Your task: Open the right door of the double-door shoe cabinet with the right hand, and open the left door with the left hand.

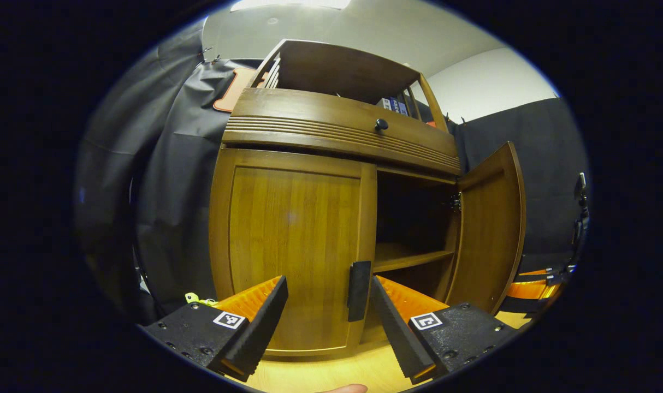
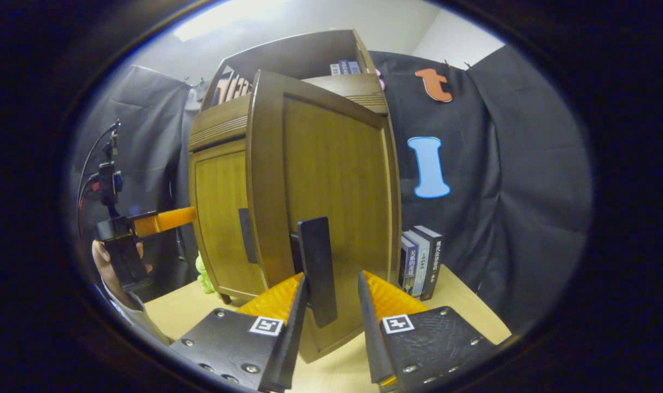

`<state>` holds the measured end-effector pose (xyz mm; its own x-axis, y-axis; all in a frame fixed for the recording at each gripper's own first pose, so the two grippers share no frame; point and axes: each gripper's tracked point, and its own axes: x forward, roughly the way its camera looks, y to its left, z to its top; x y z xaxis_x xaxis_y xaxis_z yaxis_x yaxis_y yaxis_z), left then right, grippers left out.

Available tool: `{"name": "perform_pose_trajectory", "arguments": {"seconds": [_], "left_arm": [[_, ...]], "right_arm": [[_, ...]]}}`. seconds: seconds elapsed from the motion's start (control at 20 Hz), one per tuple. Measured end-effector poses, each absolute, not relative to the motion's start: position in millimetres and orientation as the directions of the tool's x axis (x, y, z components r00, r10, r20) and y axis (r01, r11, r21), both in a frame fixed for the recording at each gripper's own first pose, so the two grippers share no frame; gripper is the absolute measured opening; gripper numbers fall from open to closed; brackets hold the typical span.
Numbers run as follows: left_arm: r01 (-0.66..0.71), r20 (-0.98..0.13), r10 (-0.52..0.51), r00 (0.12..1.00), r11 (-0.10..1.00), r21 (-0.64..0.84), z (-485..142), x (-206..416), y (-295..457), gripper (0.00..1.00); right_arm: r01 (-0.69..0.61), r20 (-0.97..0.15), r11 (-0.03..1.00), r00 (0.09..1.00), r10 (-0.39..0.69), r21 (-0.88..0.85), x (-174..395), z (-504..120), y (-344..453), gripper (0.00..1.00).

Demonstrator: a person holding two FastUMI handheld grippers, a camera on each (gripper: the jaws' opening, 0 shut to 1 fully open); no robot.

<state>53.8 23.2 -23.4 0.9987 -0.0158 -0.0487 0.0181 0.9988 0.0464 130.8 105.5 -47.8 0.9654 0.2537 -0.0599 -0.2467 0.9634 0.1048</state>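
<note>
Shoe cabinet (image 1: 309, 125), on tabletop (image 2: 462, 305). Right door (image 2: 331, 180): swung open; its handle (image 2: 316, 267) between the right gripper (image 2: 331, 311) jaws, spread, not pressing. Left door (image 1: 293, 245): closed; left gripper (image 1: 329, 311) jaws spread before its handle (image 1: 359, 290). Books (image 2: 421, 262) beside cabinet.

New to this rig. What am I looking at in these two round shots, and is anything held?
No robot arm: a person carries a hand-held gripper in each hand, each with a fisheye camera looking along its fingers. The left gripper view faces the shoe cabinet: the left hand-held gripper is open, with the shut left door's handle in its gap. The right door stands open. In the right gripper view, the right hand-held gripper brackets that door's handle, apparently not clamped. Books stand on the wooden tabletop.
</note>
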Motion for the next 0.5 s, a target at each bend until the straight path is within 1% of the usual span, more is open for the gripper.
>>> {"name": "perform_pose_trajectory", "arguments": {"seconds": [0.05,0.1,0.15,0.25,0.3,0.35,0.4,0.45,0.5], "left_arm": [[0.021,-0.047,-0.019,0.999,0.999,0.048,-23.5,53.2,21.9,0.94],[0.024,-0.045,-0.022,0.999,0.999,0.049,-23.0,53.1,20.0,0.94],[0.028,-0.045,-0.025,0.999,0.998,0.050,-24.2,53.0,18.9,0.94],[0.032,-0.045,-0.030,0.999,0.998,0.055,-24.2,52.9,16.1,0.94],[0.034,-0.046,-0.032,0.998,0.998,0.058,-24.6,52.8,14.9,0.94],[0.036,-0.045,-0.033,0.998,0.998,0.059,-24.9,53.5,13.5,0.94],[0.037,-0.045,-0.035,0.998,0.998,0.058,-25.2,54.1,12.3,0.94],[0.041,-0.046,-0.038,0.998,0.998,0.057,-26.5,54.2,10.1,0.94],[0.043,-0.050,-0.040,0.998,0.997,0.057,-27.4,54.5,8.7,0.94]], "right_arm": [[-0.225,-0.057,0.971,0.971,0.230,0.086,131.2,-48.7,98.3,0.51],[-0.214,-0.054,0.974,0.974,0.218,0.069,130.7,-47.7,91.7,0.52],[-0.206,-0.050,0.977,0.977,0.209,0.059,128.1,-47.2,87.1,0.59],[-0.162,-0.045,0.986,0.985,0.164,0.047,127.8,-46.3,70.9,0.63],[-0.128,-0.036,0.991,0.991,0.130,0.043,127.5,-42.3,59.5,0.70],[-0.084,-0.027,0.996,0.996,0.085,0.035,131.5,-41.4,46.1,0.82],[-0.041,-0.018,0.999,0.999,0.042,0.027,133.6,-39.2,31.7,0.86],[0.005,-0.012,1.000,1.000,-0.005,0.014,135.5,-38.6,18.3,0.94],[0.059,-0.005,0.998,0.998,-0.059,-0.022,137.3,-38.1,2.7,0.93]]}}
